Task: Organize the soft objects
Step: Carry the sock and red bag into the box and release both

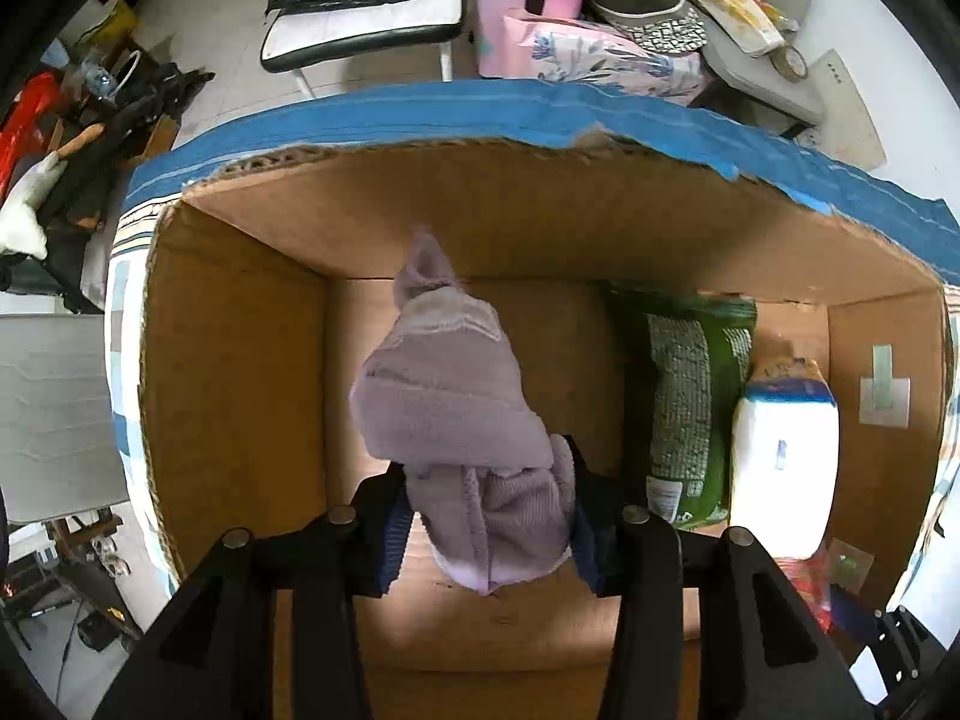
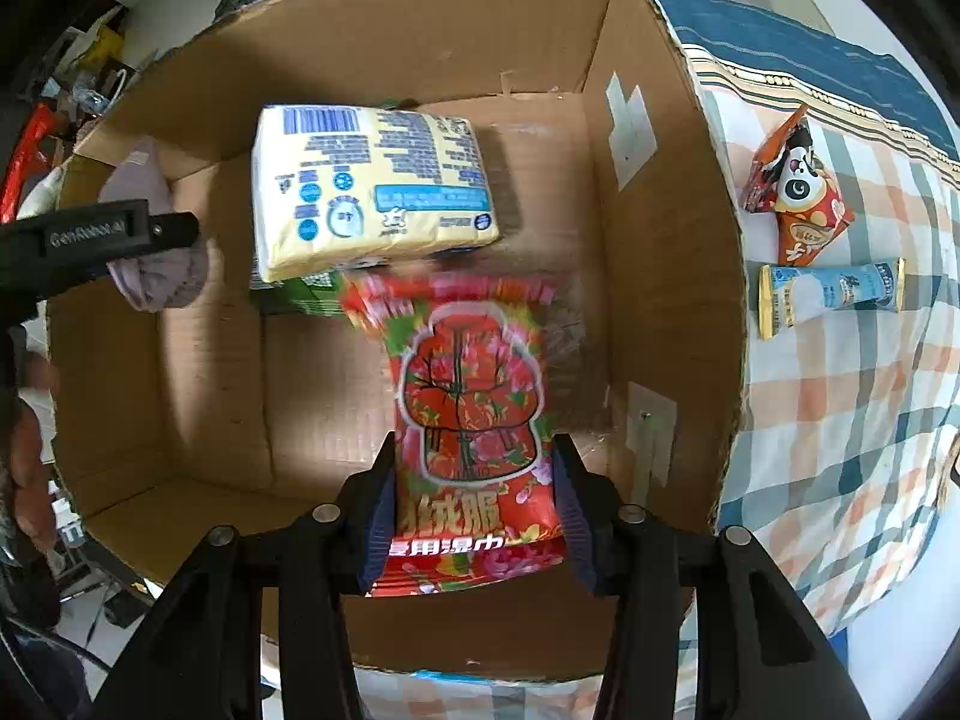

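The lilac fleece cloth [image 1: 456,414] was at the centre of the left wrist view, a soft bundle pinched at its lower end between the two fingers of the left gripper [image 1: 489,516] and hanging above the inside of the cardboard box [image 1: 240,372]. In the right part of this view, a green packet [image 1: 696,396] stood on the bottom of the box, and a white and blue tissue pack [image 1: 780,456] lay just beside it on the right. A blue cloth [image 1: 420,120] ran along the far edge of the box in the upper part of the frame.

In the right wrist view, the right gripper [image 2: 477,510] was closed on a red flowered wipes packet [image 2: 474,420], held at its lower part in the centre of the frame, over the open box [image 2: 660,300]. Above it in the frame, the tissue pack [image 2: 372,186] showed its yellow printed side. At the left edge, the left gripper [image 2: 150,228] came in with the lilac cloth [image 2: 162,276] in it. In the right part of the frame, on the checked bedsheet [image 2: 852,420] outside the box, lay an orange snack bag [image 2: 798,198] and, just below it, a light blue packet [image 2: 831,294].
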`<action>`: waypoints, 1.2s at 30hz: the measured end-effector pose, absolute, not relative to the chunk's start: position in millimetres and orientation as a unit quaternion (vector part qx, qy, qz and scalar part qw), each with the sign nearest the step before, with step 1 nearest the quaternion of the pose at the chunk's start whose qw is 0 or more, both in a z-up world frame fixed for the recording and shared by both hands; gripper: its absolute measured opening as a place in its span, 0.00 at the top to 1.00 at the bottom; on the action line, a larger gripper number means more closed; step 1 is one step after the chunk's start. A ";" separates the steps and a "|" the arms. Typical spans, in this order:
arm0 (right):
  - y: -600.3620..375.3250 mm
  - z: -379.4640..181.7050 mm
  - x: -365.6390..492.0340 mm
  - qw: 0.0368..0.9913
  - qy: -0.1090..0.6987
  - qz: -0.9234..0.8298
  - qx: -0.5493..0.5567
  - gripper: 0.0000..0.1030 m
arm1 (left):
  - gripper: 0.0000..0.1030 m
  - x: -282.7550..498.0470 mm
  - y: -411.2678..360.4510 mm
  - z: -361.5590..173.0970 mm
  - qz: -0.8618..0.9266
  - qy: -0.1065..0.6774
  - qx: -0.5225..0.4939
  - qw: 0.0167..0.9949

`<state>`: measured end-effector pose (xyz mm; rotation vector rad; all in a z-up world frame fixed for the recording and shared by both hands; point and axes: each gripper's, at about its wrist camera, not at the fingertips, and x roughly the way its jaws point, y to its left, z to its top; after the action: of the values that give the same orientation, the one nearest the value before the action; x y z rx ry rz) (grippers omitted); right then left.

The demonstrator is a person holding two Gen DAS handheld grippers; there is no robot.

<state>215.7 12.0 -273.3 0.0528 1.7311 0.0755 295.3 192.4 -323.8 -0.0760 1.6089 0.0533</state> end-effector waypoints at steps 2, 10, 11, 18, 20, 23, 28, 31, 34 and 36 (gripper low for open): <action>11.7 -274.0 215.5 0.644 0.763 0.038 0.034 0.46 | 0.58 296.1 193.7 -321.9 0.024 0.722 -0.036 0.690; 15.5 -249.2 219.3 0.660 0.750 0.046 0.025 0.27 | 0.53 286.2 195.4 -298.4 0.018 0.711 -0.035 0.702; 16.6 -244.8 218.6 0.663 0.747 0.047 0.023 0.24 | 0.49 283.3 195.6 -293.9 0.018 0.708 -0.033 0.705; 13.3 -226.6 215.6 0.682 0.729 0.058 0.014 0.00 | 0.15 265.6 199.9 -261.6 0.030 0.676 -0.031 0.735; 11.6 -220.8 214.4 0.689 0.723 0.059 0.007 0.00 | 0.14 257.5 201.1 -251.7 0.032 0.669 -0.038 0.742; 12.4 -216.6 211.8 0.696 0.715 0.061 0.000 0.00 | 0.14 242.1 200.4 -237.8 0.031 0.659 -0.042 0.750; 12.2 -196.0 200.4 0.710 0.701 0.068 -0.009 0.00 | 0.14 213.2 194.8 -215.2 0.032 0.644 -0.052 0.763; 9.9 -182.8 191.1 0.720 0.690 0.073 -0.013 0.00 | 0.14 193.1 190.6 -201.5 0.032 0.635 -0.057 0.770; 6.9 -166.8 180.1 0.730 0.679 0.071 -0.019 0.00 | 0.14 174.1 187.4 -189.3 0.033 0.630 -0.061 0.773; 3.5 -157.6 172.3 0.734 0.674 0.076 -0.017 0.00 | 0.14 162.6 186.2 -181.6 0.038 0.627 -0.061 0.776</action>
<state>172.3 3.5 -157.6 -0.0379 1.4819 0.1668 162.6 186.2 -181.6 -0.1327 1.3567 0.0812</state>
